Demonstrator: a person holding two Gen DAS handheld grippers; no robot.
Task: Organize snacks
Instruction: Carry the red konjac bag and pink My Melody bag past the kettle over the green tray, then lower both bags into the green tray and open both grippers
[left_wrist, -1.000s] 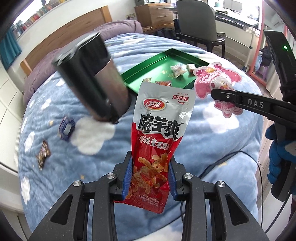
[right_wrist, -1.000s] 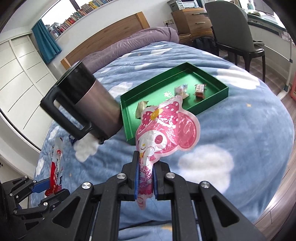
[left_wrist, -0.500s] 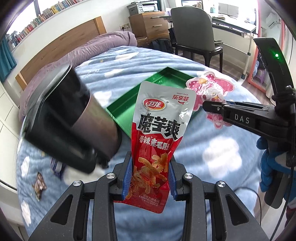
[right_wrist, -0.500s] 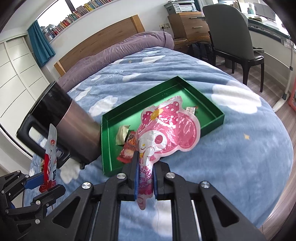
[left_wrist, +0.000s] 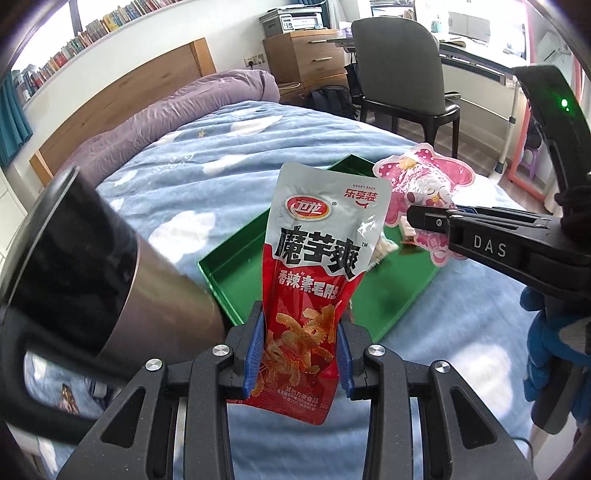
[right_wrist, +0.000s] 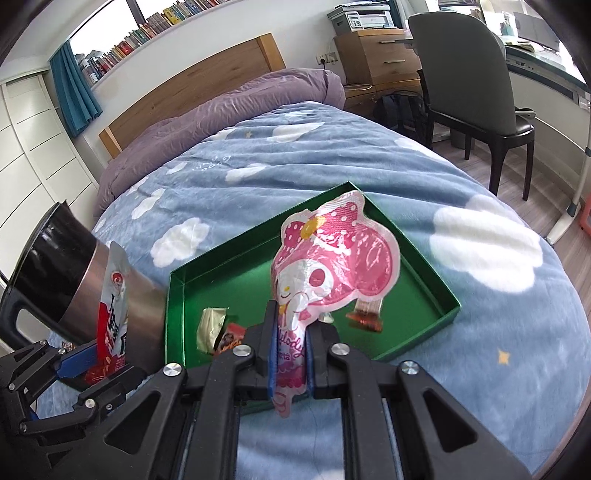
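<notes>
My left gripper (left_wrist: 301, 350) is shut on a red and silver snack pouch (left_wrist: 317, 266), held upright over the near edge of the green tray (left_wrist: 229, 273). The same pouch (right_wrist: 112, 306) shows edge-on at the left of the right wrist view. My right gripper (right_wrist: 291, 354) is shut on the stem of a pink cartoon-shaped snack bag (right_wrist: 332, 262), which hangs above the green tray (right_wrist: 424, 258). That bag (left_wrist: 424, 181) and the right gripper (left_wrist: 417, 216) also appear at the right of the left wrist view. Three small wrapped snacks (right_wrist: 212, 326) lie in the tray.
A large black and steel mug (left_wrist: 92, 273) with a handle stands on the blue cloud-print bedspread (right_wrist: 258, 162), close against the tray's left side. A small wrapped sweet (left_wrist: 68, 397) lies on the bed beyond the mug. A chair (right_wrist: 469, 81) and a desk stand off the bed's far right.
Both grippers have carried their packets forward towards the tray. The tray and the mug now sit much closer and lower in both views. The grips are unchanged.
</notes>
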